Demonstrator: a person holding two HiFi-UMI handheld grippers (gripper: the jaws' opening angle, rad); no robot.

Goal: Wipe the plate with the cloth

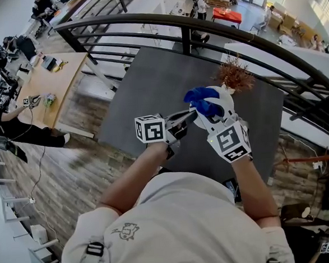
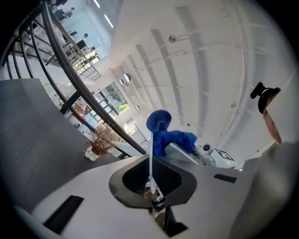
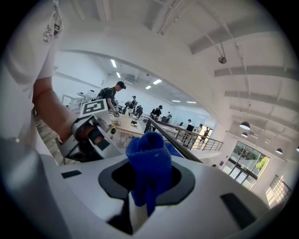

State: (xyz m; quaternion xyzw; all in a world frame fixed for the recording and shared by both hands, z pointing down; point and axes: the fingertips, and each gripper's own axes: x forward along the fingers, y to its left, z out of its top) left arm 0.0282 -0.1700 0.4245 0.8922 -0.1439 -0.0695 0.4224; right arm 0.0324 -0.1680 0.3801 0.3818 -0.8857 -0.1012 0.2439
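You are in the wiping step itself. Your left gripper [image 1: 187, 117] has its jaws pinched nearly together on the rim of the plate [image 1: 225, 98]. Your right gripper [image 1: 210, 115] is clamped on a bunched wad of cloth [image 1: 202, 99], which bulges out past the jaw tips. The plate rests on nothing: it hangs in the air above the table [image 1: 139, 96], toward its far right edge, near the plant [image 1: 234, 74] that stands there. In the head view the cloth lies across the plate's face and looks to be touching it, though how firmly cannot be told. As I judge it, the next move calls for sweeping the wad over the face and round toward the rim while the left grip holds firm, since a pinch on a thin rim could let the plate pivot under pressure. The plate is white, thin and smooth. In the left gripper view it shows edge-on, as a narrow pale line. No dirt shows on it.
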